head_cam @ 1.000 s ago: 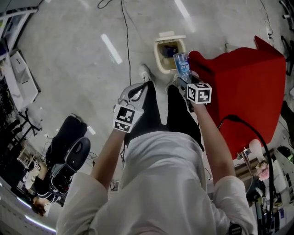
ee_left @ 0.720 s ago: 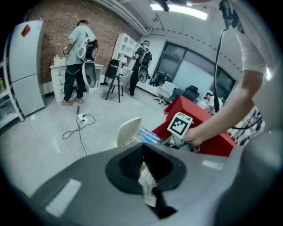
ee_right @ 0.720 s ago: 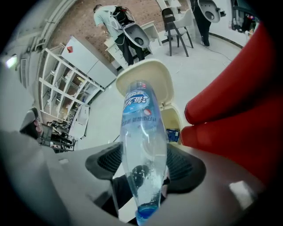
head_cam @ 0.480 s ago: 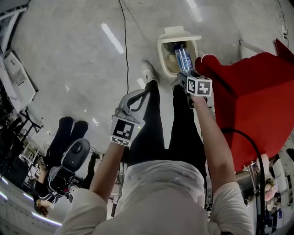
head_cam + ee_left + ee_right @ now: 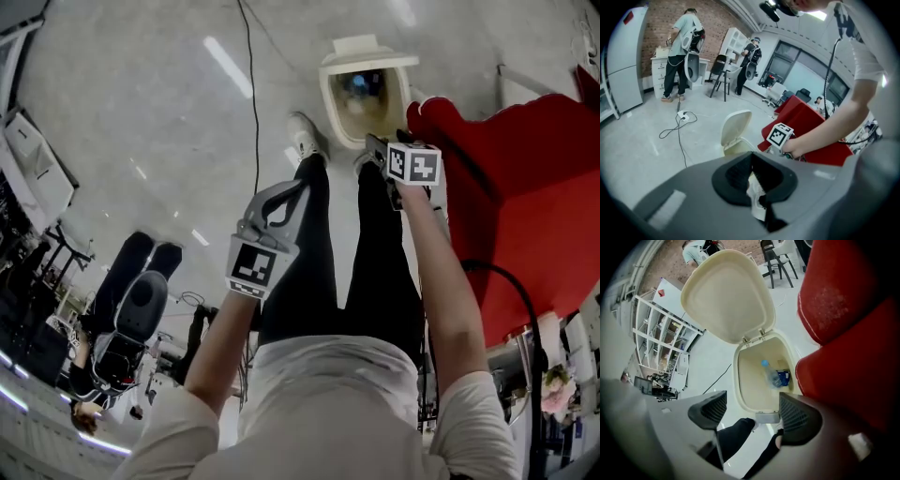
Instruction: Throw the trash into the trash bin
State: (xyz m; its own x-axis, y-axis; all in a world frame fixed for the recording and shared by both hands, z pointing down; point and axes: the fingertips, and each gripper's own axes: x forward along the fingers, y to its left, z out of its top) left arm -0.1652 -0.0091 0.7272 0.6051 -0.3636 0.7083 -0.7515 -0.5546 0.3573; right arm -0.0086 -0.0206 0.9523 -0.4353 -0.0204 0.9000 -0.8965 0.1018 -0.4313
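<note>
Bottle (image 5: pixel 359 84) inside open trash bin (image 5: pixel 326 98)

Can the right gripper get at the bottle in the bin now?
Probably yes: the lid stands open, the right gripper hangs with fingers apart above the bin, and nothing covers the bottle.

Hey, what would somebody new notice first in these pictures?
The cream trash bin stands with its lid up and a plastic bottle lying inside, right below the open right gripper. Beside it looms a big red piece of furniture. The left gripper is shut on a white crumpled scrap.
</note>
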